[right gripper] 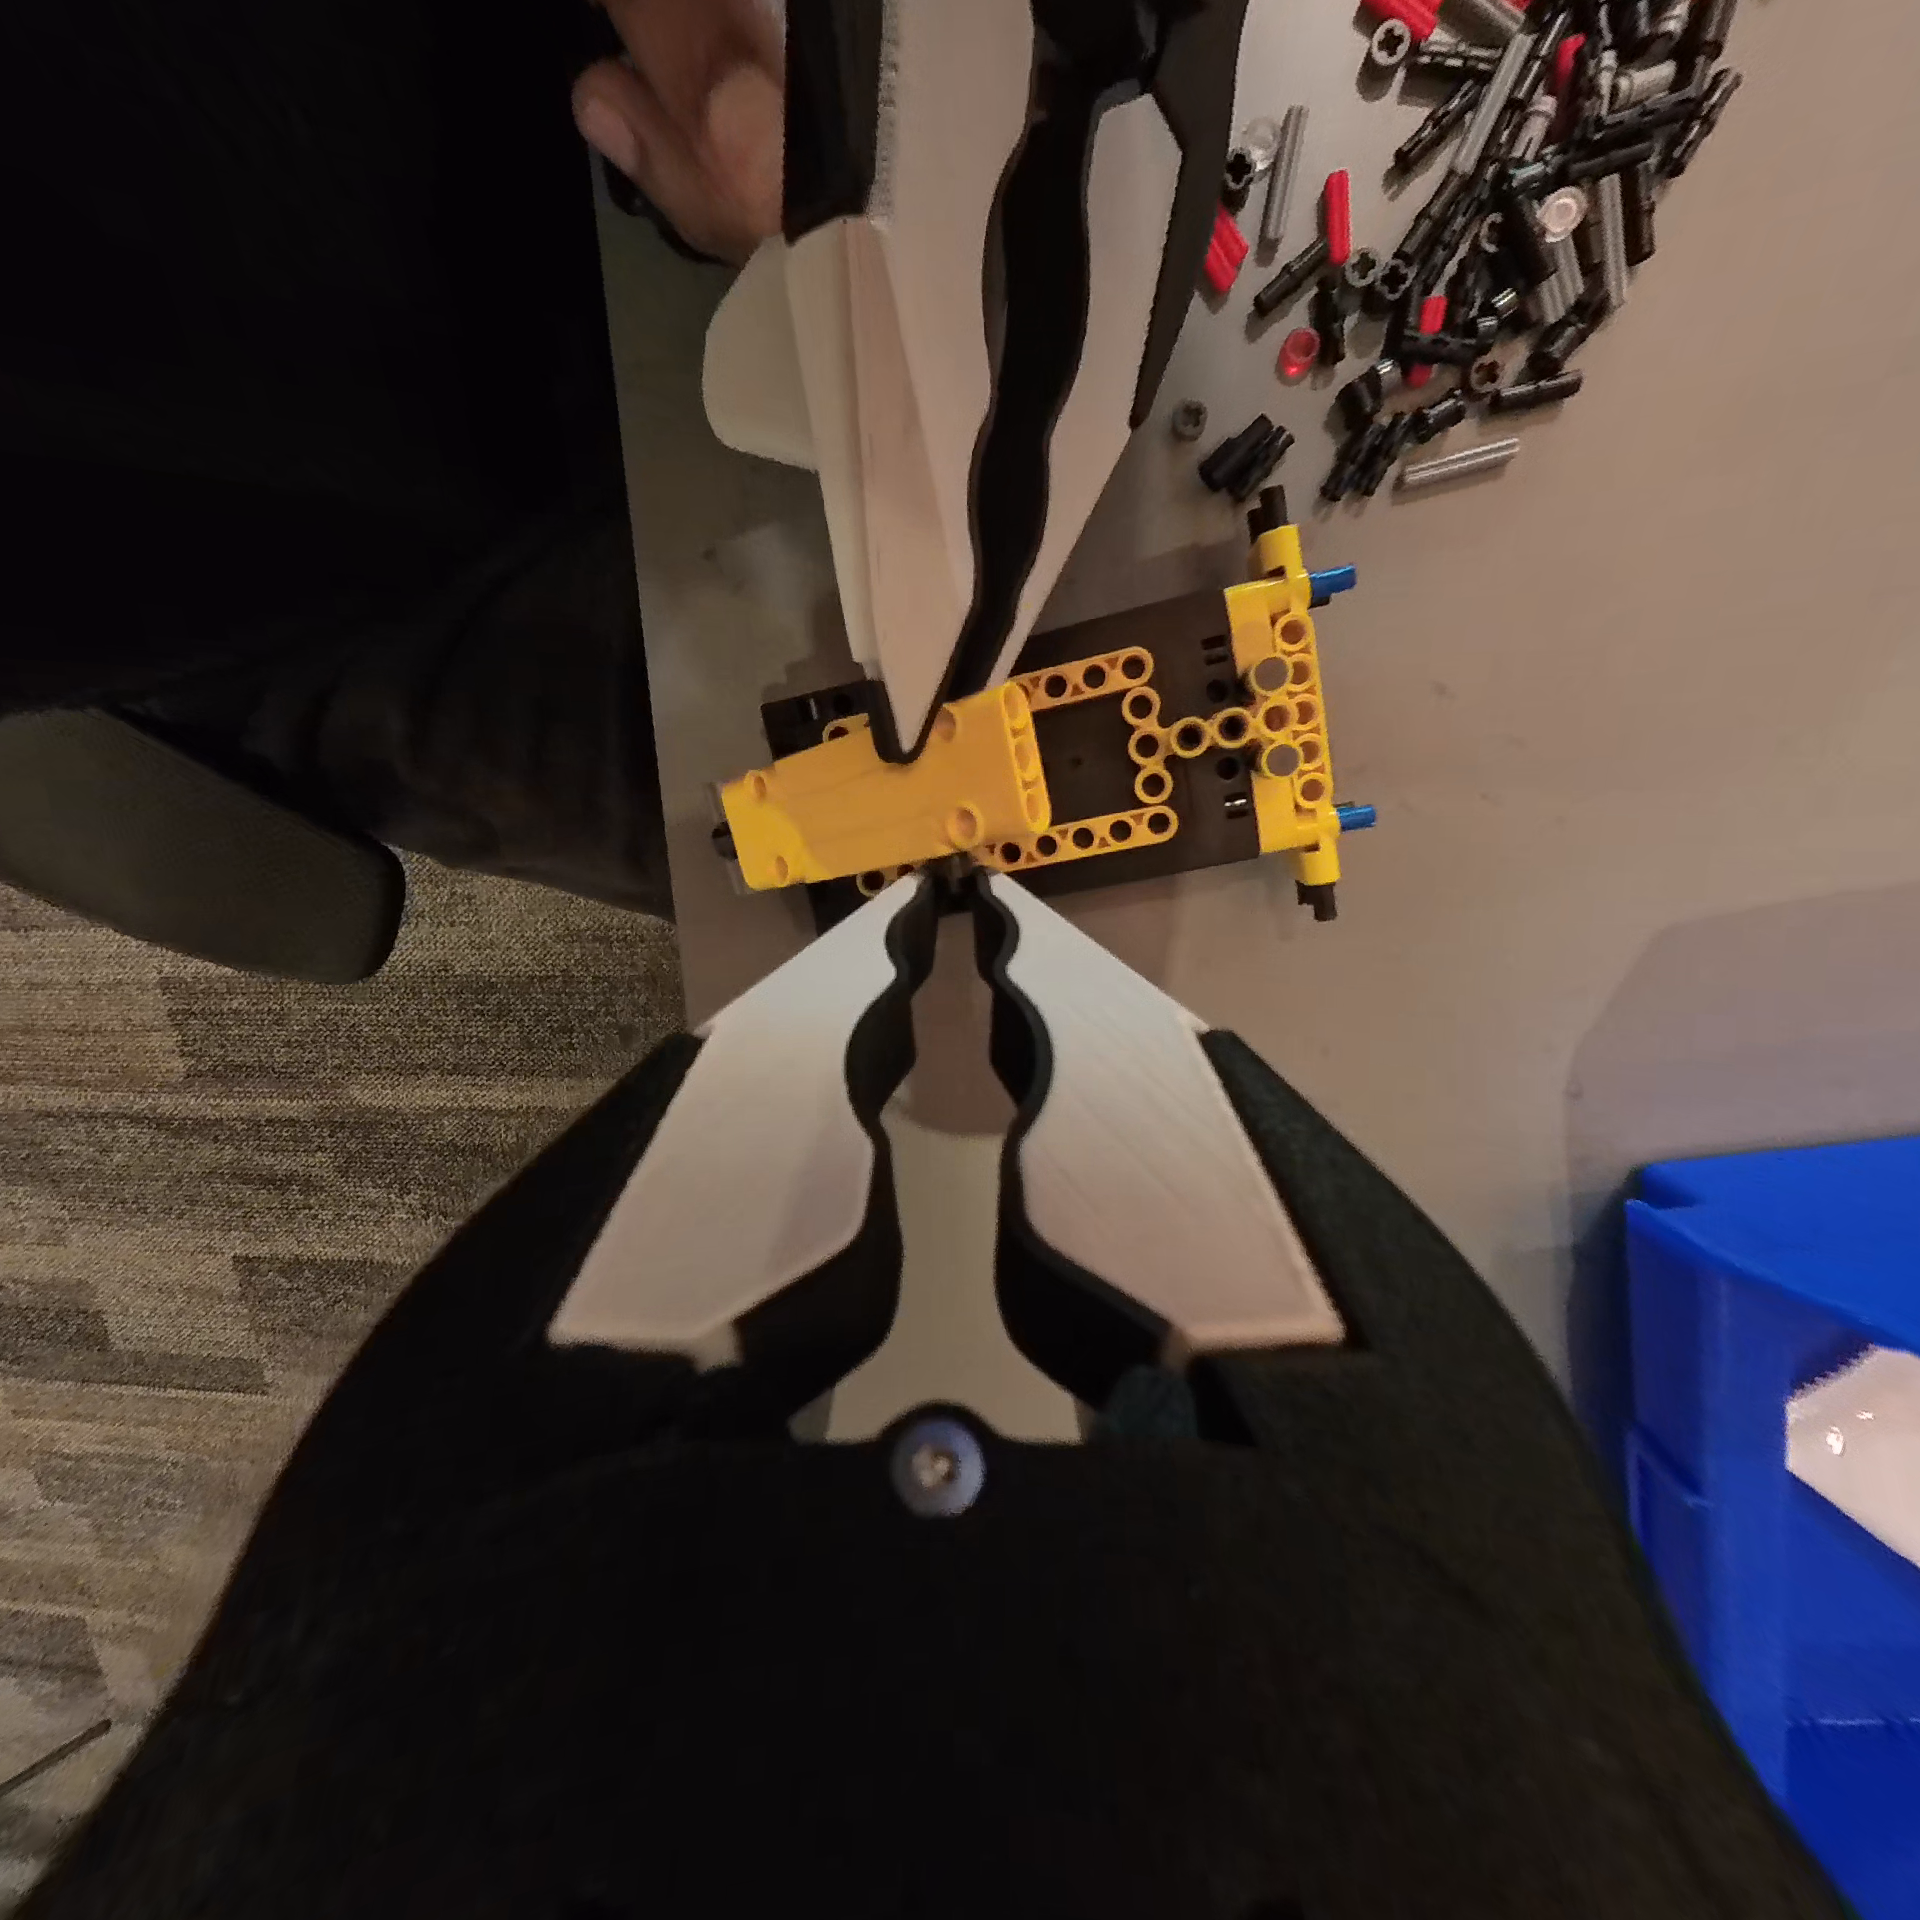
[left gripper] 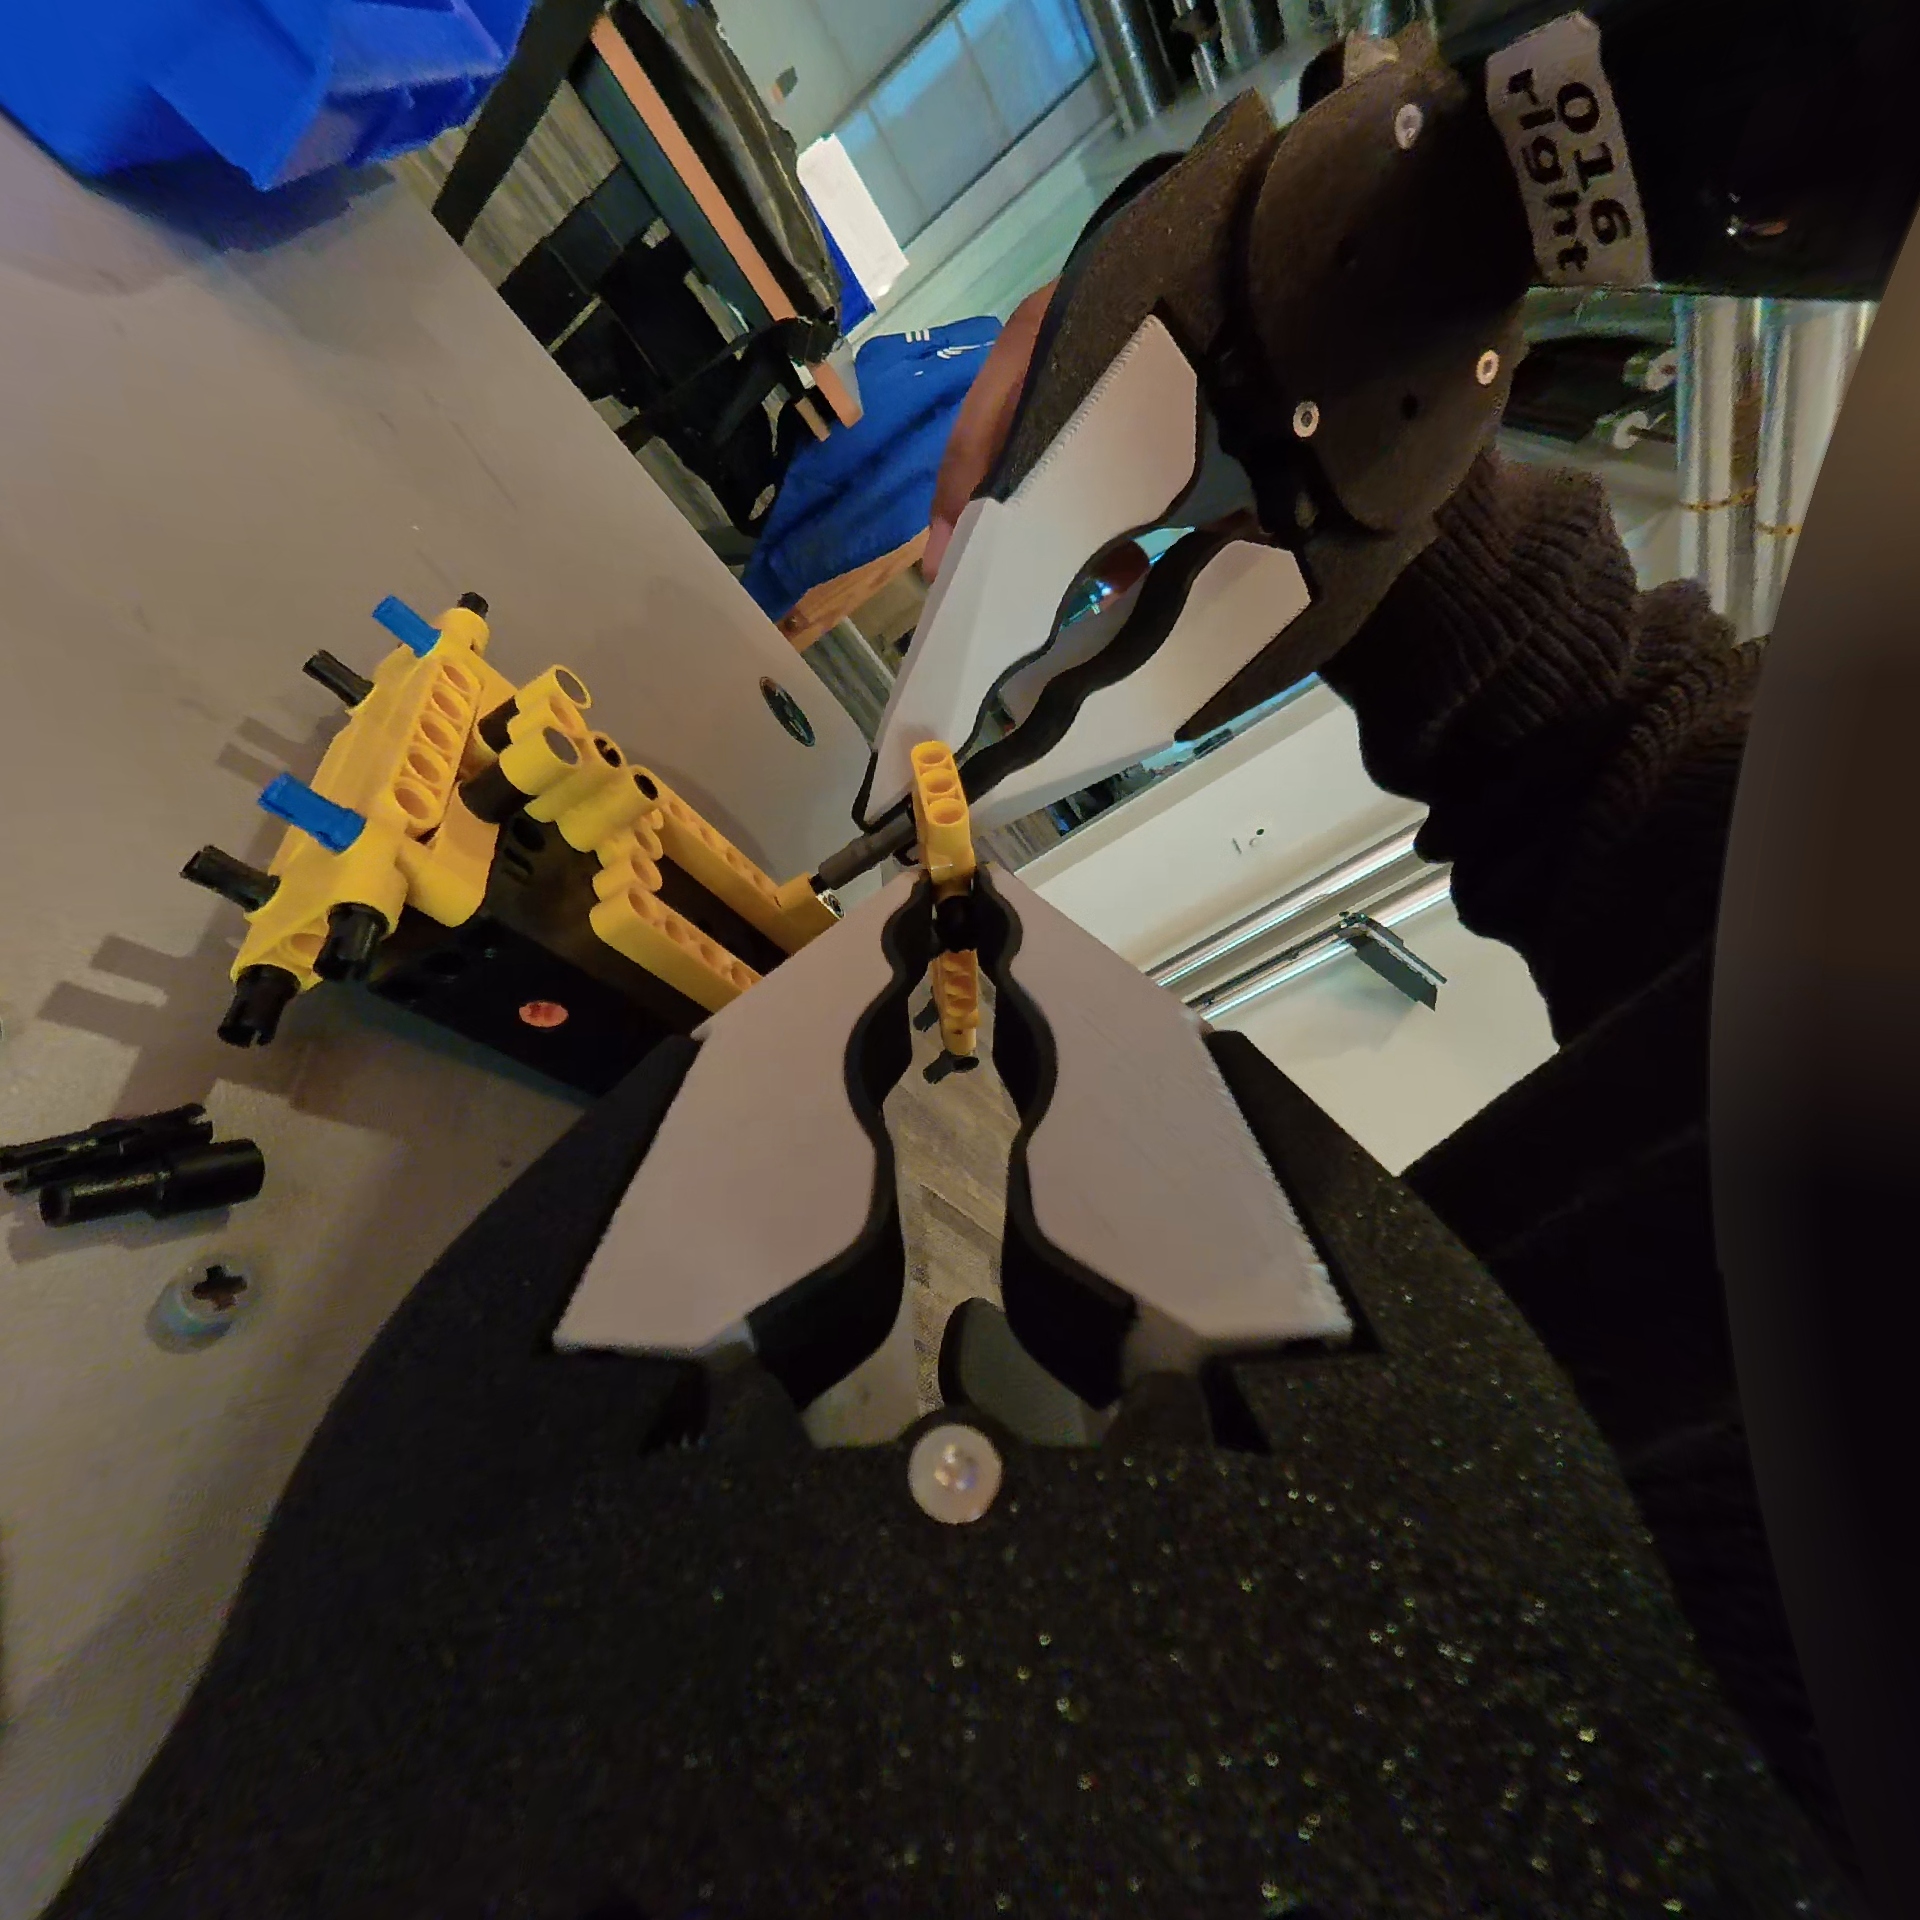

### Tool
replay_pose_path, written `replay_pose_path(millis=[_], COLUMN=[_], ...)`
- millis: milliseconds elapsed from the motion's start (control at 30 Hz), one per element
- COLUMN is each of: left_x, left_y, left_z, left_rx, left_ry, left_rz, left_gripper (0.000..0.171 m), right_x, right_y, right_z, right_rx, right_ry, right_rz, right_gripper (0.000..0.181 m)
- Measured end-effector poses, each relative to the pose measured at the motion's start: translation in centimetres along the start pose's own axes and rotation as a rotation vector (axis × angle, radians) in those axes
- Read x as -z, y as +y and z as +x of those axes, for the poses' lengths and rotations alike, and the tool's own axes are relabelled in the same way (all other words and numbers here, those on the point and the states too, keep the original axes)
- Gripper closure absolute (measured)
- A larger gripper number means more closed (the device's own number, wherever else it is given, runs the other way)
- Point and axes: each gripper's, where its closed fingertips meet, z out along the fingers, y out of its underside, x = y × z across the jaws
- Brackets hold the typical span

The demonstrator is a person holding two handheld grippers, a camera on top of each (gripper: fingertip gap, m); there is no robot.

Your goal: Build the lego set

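My left gripper [left gripper: 951, 888] is shut on a flat yellow holed piece [left gripper: 943, 805], seen edge-on and held above the table edge. In the right wrist view the left gripper [right gripper: 912, 746] comes down from above and grips this yellow piece [right gripper: 852, 800] by its top edge. My right gripper [right gripper: 951, 883] is shut on a small black pin [left gripper: 854, 858] whose end touches the yellow piece's side. The right gripper also shows in the left wrist view [left gripper: 902, 816], reaching in from the upper right. Behind lies a yellow beam assembly [right gripper: 1153, 748] with blue pins on a black base [left gripper: 488, 987].
Loose black pins [left gripper: 130, 1164] lie on the grey table [left gripper: 208, 468]. A pile of black, grey and red pins [right gripper: 1507, 208] sits at the far right. A blue bin [right gripper: 1766, 1507] stands close on the right. Carpet floor [right gripper: 312, 1143] lies beyond the table edge. A hand [right gripper: 707, 125] holds the left gripper. Only a small space, under 4 cm, lies between the two pairs of fingers.
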Motion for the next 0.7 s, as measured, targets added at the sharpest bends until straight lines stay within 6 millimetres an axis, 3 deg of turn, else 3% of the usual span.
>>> replay_pose_path(millis=[700], left_x=[-0.02], left_y=[0.14], left_z=[-0.12], left_rx=[0.022], left_ry=[0.005], left_rz=[-0.013], left_gripper=[0.164], right_x=[-0.35], right_y=[0.17], right_z=[0.00], right_rx=[0.030], right_ry=[-0.007], right_rz=[-0.053], right_gripper=[0.174])
